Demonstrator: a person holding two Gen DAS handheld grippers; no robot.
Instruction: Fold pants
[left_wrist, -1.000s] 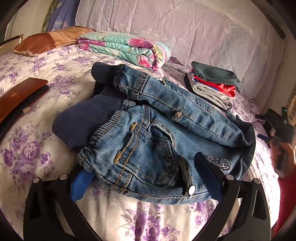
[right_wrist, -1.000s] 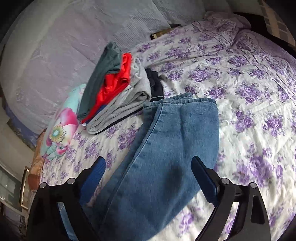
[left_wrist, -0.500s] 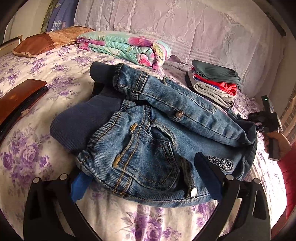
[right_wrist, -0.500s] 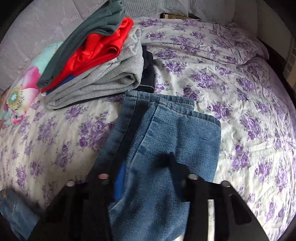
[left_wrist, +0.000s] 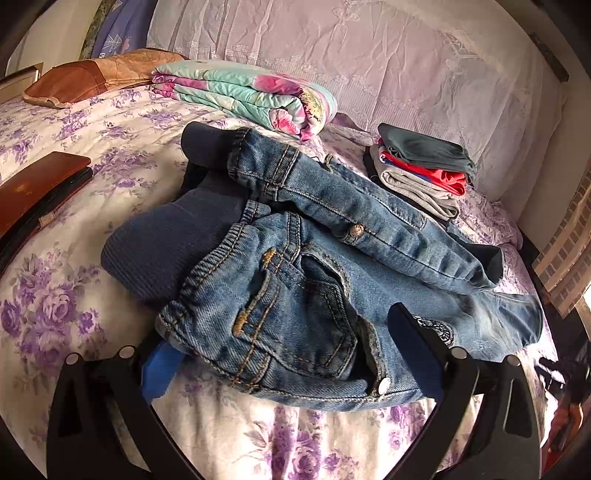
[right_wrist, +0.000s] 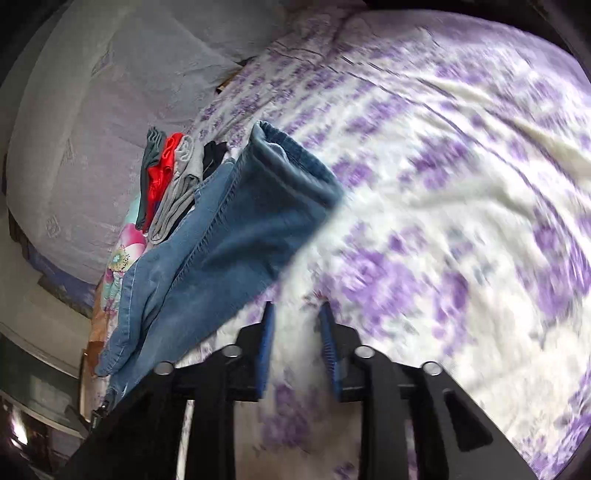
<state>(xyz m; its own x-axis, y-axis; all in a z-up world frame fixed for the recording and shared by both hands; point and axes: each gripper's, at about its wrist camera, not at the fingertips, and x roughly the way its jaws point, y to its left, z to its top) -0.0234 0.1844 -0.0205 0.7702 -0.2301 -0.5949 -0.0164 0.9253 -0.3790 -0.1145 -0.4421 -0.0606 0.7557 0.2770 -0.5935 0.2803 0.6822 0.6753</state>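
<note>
Blue denim pants (left_wrist: 314, 280) with a dark ribbed waistband lie bunched on the flowered bedspread (left_wrist: 55, 295). My left gripper (left_wrist: 288, 354) is open, its fingers on either side of the waist end with the pocket; the jaws are not closed on the cloth. In the right wrist view the leg end of the pants (right_wrist: 236, 229) lies to the left of my right gripper (right_wrist: 295, 325). The right gripper's blue pads stand a narrow gap apart with nothing between them, over bare bedspread (right_wrist: 443, 221). That view is motion-blurred.
A stack of folded clothes (left_wrist: 421, 173), grey, red and dark green, sits behind the pants, also in the right wrist view (right_wrist: 170, 177). A folded floral quilt (left_wrist: 243, 96), a brown pillow (left_wrist: 85, 77) and a brown case (left_wrist: 33, 188) lie on the bed. A padded headboard (left_wrist: 369, 55) stands behind.
My right gripper narrowed its jaws over the pants leg, then swung off it to the right; the leg now lies to its left. My left gripper stayed open at the waist.
</note>
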